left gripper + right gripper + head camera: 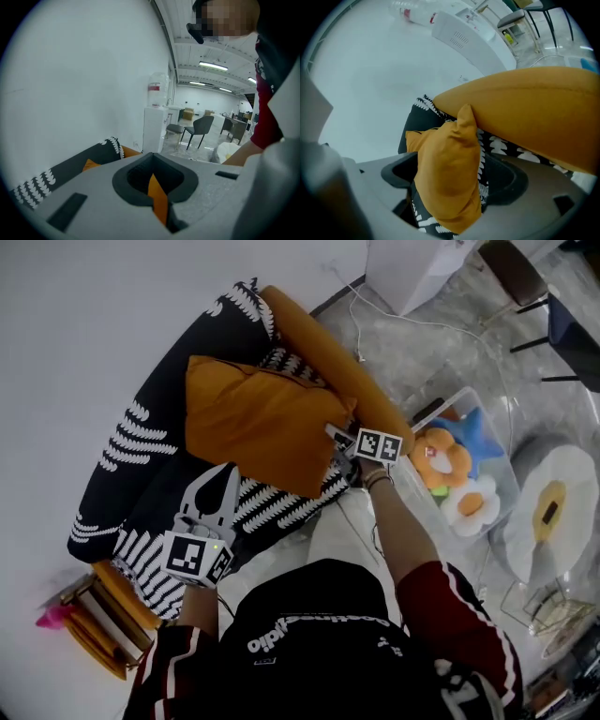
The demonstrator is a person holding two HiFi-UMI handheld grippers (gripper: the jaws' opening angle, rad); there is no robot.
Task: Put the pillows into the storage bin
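Right gripper view: orange pillow (445, 164) corner crowds spread right tool (457, 182).

Wall (84, 324): plain white, unmarked; floor (441, 352): glossy grey, marbled, with a white cable (356, 334) trailing across it. Sofa (323, 357): orange upholstery, set against the wall; draped with a black throw (141, 474) in white leaf print. White water dispenser (154, 124) stands at the wall beyond the sofa, bottle (154, 88) on top; dark chair (199, 127) just beside it. Ceiling white; long strip lights (213, 66) lit; more furniture far back, too small to detail.
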